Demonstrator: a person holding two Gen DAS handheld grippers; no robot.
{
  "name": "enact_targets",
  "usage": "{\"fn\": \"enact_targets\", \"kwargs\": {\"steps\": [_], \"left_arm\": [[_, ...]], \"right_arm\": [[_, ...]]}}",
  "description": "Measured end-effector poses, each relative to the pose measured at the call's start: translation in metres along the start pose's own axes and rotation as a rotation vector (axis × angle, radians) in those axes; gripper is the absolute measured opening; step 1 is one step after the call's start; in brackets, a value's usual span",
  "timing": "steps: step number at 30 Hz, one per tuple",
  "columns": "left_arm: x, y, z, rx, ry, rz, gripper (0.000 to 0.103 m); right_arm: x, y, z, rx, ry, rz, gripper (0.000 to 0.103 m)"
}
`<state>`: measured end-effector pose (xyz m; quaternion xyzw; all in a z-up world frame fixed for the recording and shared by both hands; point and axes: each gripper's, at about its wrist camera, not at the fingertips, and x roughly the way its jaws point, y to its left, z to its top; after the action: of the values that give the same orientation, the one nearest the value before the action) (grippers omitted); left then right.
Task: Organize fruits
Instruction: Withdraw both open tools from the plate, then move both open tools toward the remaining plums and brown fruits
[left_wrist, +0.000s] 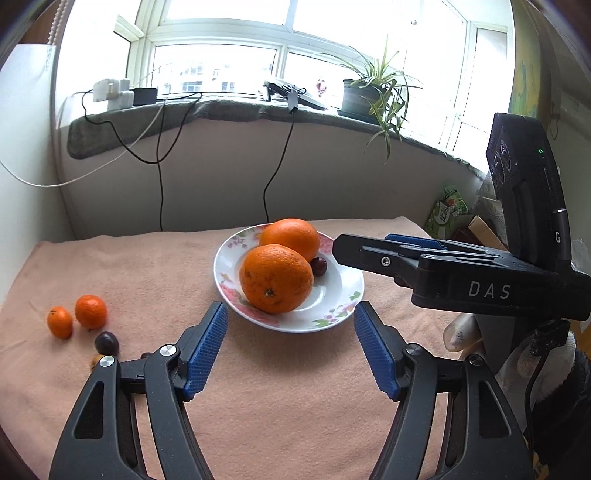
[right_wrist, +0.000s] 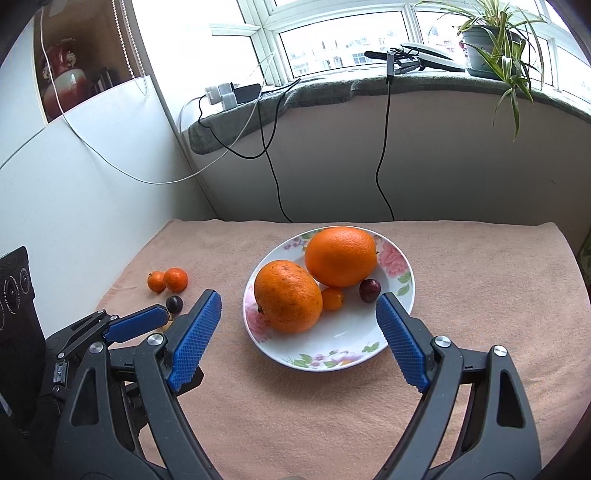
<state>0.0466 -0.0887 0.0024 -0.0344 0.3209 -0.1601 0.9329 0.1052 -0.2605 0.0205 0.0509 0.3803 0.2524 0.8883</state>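
Left gripper (left_wrist: 290, 314) is hovering with jaws apart and empty, low centre of the left view. Right gripper (right_wrist: 299, 304) is likewise gaping, holding nothing. Plate (right_wrist: 332, 350) is sitting mid-frame on the cloth (right_wrist: 480, 295), carrying two oranges (right_wrist: 288, 301), a kumquat (right_wrist: 332, 298) and a cherry (right_wrist: 369, 290). Two tangerines (left_wrist: 90, 311) are lying at left, off the plate.

Plate (right_wrist: 400, 295) sits mid-counter (right_wrist: 480, 314) and holds two oranges: near one (right_wrist: 288, 301) front-left, far one (right_wrist: 340, 256) behind-right, touching. Kumquat (right_wrist: 332, 298) and cherry (right_wrist: 369, 290) lie in the plate beside them. Left of the plate, on the counter: two mandarins (right_wrist: 168, 280) touching, another cherry (right_wrist: 174, 304) in front.
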Motion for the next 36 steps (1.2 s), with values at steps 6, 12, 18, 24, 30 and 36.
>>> {"fn": "enact_targets", "kwargs": {"steps": [6,12,18,24,30,36], "left_arm": [[-0.014,0.033,-0.012,-0.047,0.004,0.060,0.071],[-0.027,0.071,-0.029,-0.094,0.021,0.135,0.071],[-0.034,0.109,-0.046,-0.147,0.050,0.201,0.071],[-0.035,0.132,-0.057,-0.185,0.065,0.223,0.071],[-0.030,0.145,-0.063,-0.224,0.079,0.201,0.070],[-0.025,0.152,-0.066,-0.242,0.099,0.182,0.059]], "right_arm": [[0.005,0.021,-0.004,-0.028,0.012,0.043,0.088],[0.016,0.044,-0.010,-0.066,0.040,0.084,0.088],[0.029,0.067,-0.017,-0.105,0.074,0.121,0.088],[0.041,0.087,-0.025,-0.140,0.105,0.153,0.088],[0.055,0.099,-0.034,-0.152,0.136,0.182,0.088],[0.072,0.110,-0.042,-0.162,0.173,0.204,0.076]]}}
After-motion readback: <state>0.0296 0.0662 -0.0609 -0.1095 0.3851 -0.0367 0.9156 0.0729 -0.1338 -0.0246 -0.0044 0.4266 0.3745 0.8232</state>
